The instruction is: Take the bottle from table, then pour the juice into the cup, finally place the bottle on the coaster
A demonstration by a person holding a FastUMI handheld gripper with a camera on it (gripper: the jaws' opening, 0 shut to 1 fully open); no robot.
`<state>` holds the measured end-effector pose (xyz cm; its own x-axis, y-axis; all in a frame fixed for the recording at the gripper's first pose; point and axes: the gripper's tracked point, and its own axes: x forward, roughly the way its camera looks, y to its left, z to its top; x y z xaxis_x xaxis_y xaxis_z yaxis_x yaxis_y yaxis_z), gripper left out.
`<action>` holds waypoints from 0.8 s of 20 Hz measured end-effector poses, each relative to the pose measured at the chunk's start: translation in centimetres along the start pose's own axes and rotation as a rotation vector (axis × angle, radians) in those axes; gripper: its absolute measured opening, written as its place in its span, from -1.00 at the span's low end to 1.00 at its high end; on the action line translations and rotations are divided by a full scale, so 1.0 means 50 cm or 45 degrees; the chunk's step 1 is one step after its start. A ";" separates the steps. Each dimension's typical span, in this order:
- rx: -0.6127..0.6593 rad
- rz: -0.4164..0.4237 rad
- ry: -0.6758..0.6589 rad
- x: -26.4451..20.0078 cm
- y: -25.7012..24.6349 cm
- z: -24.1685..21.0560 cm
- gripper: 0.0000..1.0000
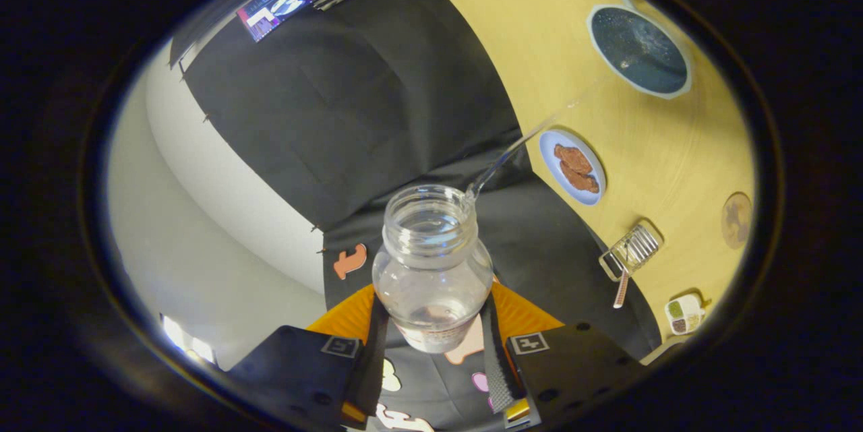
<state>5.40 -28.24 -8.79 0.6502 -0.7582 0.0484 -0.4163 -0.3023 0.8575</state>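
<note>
Gripper camera rode just behind the fingers, rolled hard sideways, looking along them at close range; table stood tilted beyond.

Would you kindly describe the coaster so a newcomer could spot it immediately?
Start at the yellow table, beyond the bottle clamped in the gripper. Past the blue plate of brown food lies the coaster. It alone is a flat brown disc with a darker pattern.
</note>
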 end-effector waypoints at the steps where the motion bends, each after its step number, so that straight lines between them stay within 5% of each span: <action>1: 0.006 0.004 -0.003 0.002 0.002 -0.001 0.31; 16: 0.068 0.074 -0.009 0.021 0.036 -0.034 0.31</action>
<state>6.41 -28.58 -6.32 0.6196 -0.7793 0.0940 -0.4871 -0.2877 0.8246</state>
